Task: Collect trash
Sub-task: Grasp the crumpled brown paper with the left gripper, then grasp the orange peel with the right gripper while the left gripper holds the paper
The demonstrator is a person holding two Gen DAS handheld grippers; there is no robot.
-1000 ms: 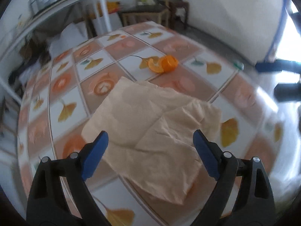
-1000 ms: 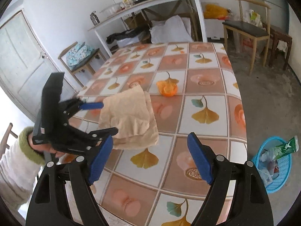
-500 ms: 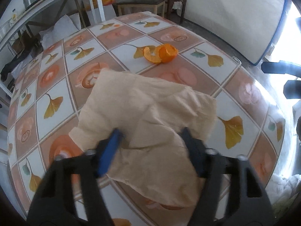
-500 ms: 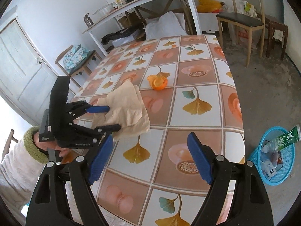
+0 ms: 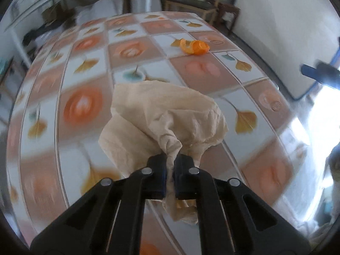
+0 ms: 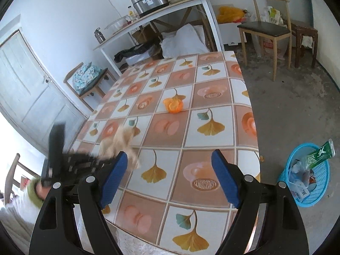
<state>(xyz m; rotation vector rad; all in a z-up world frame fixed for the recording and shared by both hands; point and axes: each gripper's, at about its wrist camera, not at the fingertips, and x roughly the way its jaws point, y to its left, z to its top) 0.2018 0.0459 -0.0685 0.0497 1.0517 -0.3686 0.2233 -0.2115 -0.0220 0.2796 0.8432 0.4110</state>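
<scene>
The left gripper (image 5: 171,159) has its jaws clamped tight on a bunched fold of the tan paper napkin (image 5: 161,119), which sits at six o'clock on the table (image 5: 85,110) in the left wrist view, most of it billowing loose ahead of the fingers. The hold looks narrow, so the main risk is that the thin paper tears or slips out on the way to the blue basket (image 6: 306,176), which stands on the floor at four o'clock in the right wrist view, off the table's far side; a fast swing across could shake it free. The right gripper (image 6: 170,178) hangs over the table with its jaws spread wide and nothing between them. The orange peel (image 6: 173,105) lies at twelve o'clock from it, well apart from the napkin, and could easily be overlooked or nudged off the edge.
</scene>
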